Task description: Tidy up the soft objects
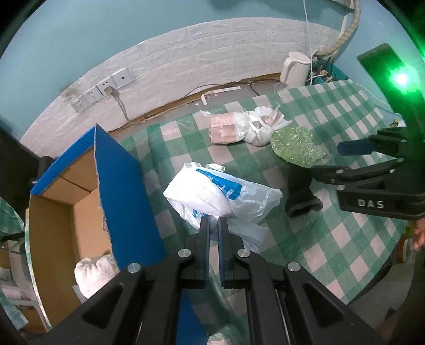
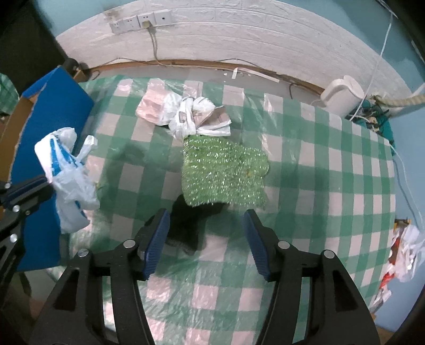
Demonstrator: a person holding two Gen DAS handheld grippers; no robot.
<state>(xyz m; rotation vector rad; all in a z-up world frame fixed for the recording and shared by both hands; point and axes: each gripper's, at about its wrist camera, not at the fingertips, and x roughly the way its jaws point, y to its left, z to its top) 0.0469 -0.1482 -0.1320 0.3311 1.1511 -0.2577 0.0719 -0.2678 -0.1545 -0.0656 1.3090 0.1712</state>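
My left gripper [image 1: 214, 221] is shut on a white plastic bag with blue print [image 1: 220, 196] and holds it above the checked table, beside the blue cardboard box [image 1: 124, 191]. The bag also shows hanging at the left in the right wrist view [image 2: 66, 175]. My right gripper [image 2: 205, 220] is open and empty, just above a black soft object [image 2: 186, 225] that lies partly under a green sequined cloth [image 2: 223, 172]. A pink packet in clear plastic [image 2: 154, 106] and a tied white bag [image 2: 196, 116] lie further back.
The table has a green and white checked cover [image 2: 318, 185]. A white kettle [image 2: 342, 95] and tangled cables stand at the back right corner. Inside the box lies a white bundle [image 1: 93, 270]. Wall sockets [image 2: 140, 22] sit on the white wall behind.
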